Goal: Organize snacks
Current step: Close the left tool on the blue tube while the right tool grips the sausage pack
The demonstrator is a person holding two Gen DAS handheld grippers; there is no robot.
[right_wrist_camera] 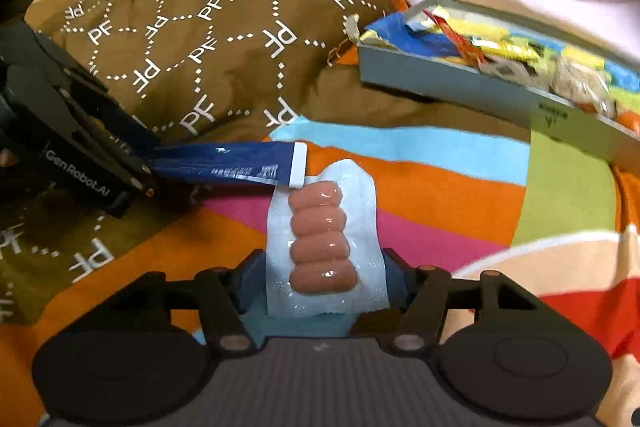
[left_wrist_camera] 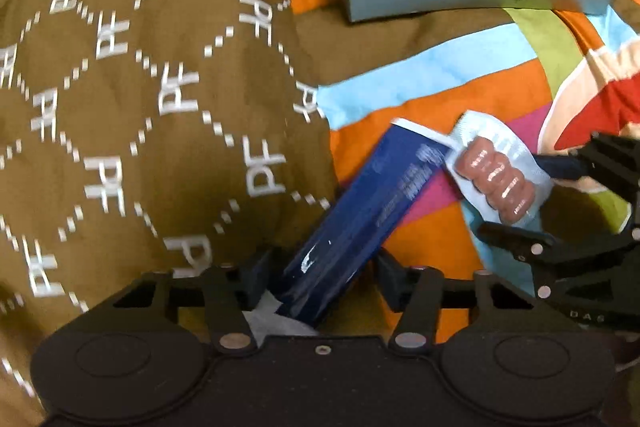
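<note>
Two snack packs are in hand, one per claw. The left claw (left_wrist_camera: 320, 275) is clamped on one dark blue glossy pack (left_wrist_camera: 352, 215), lower centre. The right claw (right_wrist_camera: 320, 279) is clamped on one clear sausage pack (right_wrist_camera: 324, 239) showing four pink links. One grey tray (right_wrist_camera: 460, 83), upper right, holds several more snacks on the striped bedcover (right_wrist_camera: 440, 187).
</note>
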